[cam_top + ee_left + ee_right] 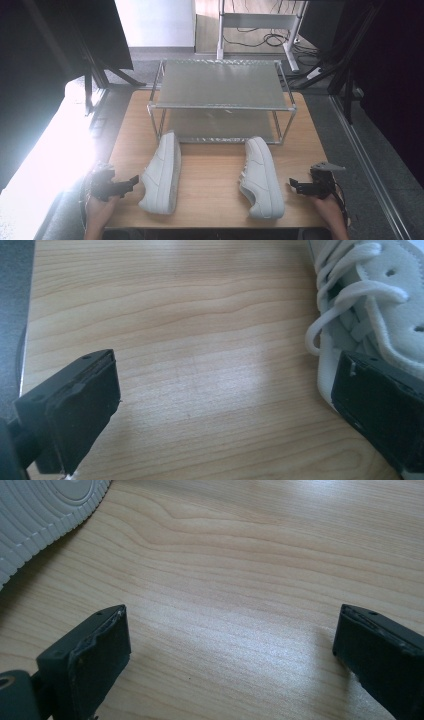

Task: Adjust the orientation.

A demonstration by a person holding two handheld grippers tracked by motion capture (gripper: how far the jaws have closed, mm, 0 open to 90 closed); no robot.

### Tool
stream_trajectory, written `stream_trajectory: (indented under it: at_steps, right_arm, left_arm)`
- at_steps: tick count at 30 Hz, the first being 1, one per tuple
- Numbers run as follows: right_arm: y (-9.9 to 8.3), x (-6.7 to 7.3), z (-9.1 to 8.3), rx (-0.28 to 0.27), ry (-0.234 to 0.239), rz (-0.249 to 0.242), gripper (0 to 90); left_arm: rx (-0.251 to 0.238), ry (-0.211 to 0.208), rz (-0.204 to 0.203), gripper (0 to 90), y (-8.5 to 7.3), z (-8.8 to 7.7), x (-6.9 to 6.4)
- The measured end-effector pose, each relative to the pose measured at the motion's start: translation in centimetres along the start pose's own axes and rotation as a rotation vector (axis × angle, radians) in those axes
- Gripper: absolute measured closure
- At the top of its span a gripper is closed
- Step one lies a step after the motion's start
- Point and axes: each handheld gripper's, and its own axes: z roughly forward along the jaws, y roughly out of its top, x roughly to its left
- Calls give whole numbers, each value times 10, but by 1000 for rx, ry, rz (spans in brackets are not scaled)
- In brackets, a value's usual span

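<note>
White leather and rubber: two sneakers lie on the wooden table [210, 200], both tipped onto their sides, in front of a metal shoe rack [220, 100]. The left sneaker [162, 172] lies just beside the left gripper [134, 181]; the right sneaker [262, 177] lies near the right gripper [294, 186], its ribbed sole turned toward that gripper.

Both grippers hang low over the table with their jaws spread wide and nothing between them. In the left gripper view one jaw sits right against the side of the left sneaker, close to its loose laces [345, 290]; the other jaw is over bare wood. In the right gripper view both jaws are over bare wood, with the sole at the top corner.

The likely job is lifting the shoes onto the rack, and a few things could spoil it. A jaw closing on a lace loop instead of the shoe wall would leave the shoe dangling and swinging. A grip on the soft upper (it looks thin and floppy) may fold and slip. On the right, pinching across the smooth curved sole edge could squeeze the shoe out sideways. A tilted shoe might also catch the rack's front rail.

Both rack shelves look bare, as far as the high view shows.
</note>
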Motion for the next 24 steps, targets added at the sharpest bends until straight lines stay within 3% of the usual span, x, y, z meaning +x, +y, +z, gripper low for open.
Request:
stream_trajectory:
  at_steps: [7, 11, 24]
  right_arm:
    - [0, 0, 0, 3, -2, -4, 18]
    - [0, 0, 0, 2, -2, -4, 18]
    - [0, 1, 0, 3, -5, -8, 18]
  left_arm:
    - [-6, -8, 13, 0, 2, 0, -6]
    - [-28, -35, 2, 0, 5, -2, -9]
    - [-64, -41, 20, 0, 13, -9, -19]
